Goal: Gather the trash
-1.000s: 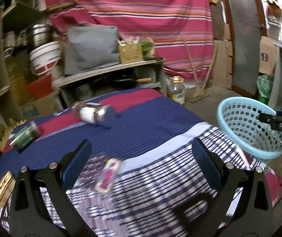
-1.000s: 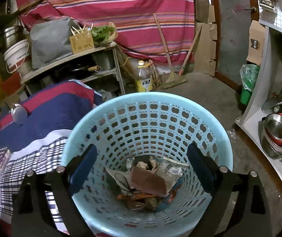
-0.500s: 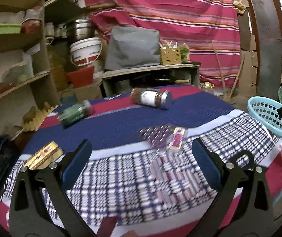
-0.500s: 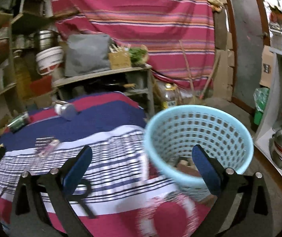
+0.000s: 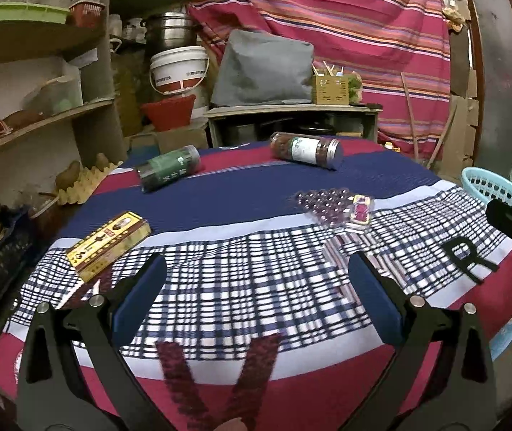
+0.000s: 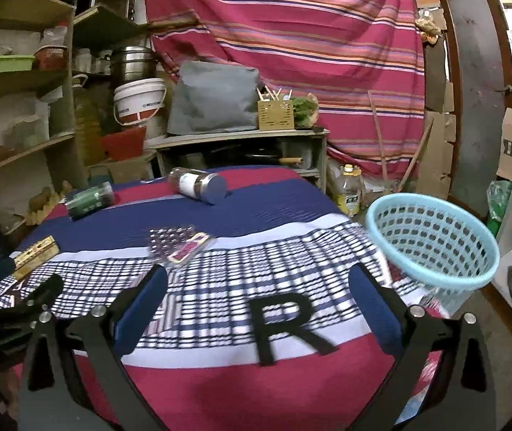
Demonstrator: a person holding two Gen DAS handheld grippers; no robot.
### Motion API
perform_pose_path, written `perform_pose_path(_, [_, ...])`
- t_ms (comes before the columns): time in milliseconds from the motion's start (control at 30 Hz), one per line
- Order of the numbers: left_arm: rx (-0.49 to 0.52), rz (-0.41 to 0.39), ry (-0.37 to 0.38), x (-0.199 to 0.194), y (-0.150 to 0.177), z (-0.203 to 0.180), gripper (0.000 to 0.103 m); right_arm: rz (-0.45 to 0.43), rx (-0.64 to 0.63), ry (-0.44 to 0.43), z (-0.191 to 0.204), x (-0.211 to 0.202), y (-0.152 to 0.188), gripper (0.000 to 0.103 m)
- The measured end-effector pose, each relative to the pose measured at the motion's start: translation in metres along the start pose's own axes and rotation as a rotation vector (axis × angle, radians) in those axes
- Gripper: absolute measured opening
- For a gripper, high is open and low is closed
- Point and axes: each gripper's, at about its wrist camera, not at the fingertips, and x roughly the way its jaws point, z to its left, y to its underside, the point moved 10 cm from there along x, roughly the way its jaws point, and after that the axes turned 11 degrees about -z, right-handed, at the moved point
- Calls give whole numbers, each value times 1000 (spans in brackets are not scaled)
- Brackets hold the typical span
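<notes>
Both tools spread, empty: left tool (image 5: 256, 294), right tool (image 6: 256, 298). Blue basket (image 6: 435, 240) at desk's (image 6: 277, 215) right edge; blister pack (image 5: 335, 204) mid-desk.

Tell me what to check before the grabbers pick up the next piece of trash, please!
1. Left gripper open and empty: ok, jaws wide apart, nothing between them.
2. Right gripper open and empty: ok.
3. Trash within sight: ok, the clear blister pack with the pink card lies flat on the checked cloth; the yellow and brown flat box lies nearer the left edge.
4. Light blue perforated plastic basket ready: ok, it is at the table's right side with its mouth open.
5. Basket has room: cannot tell, its inside is hidden now.
6. Are the two jars lying on their sides trash: cannot tell.
</notes>
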Motion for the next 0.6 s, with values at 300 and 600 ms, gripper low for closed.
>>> perform_pose_path(300, [-16, -3, 5, 0, 6, 12, 98, 0, -46, 36, 16, -7, 15, 98])
perform_pose_path(600, [-20, -5, 49, 4, 8, 0, 98, -3, -30, 97, 8, -7, 19, 98])
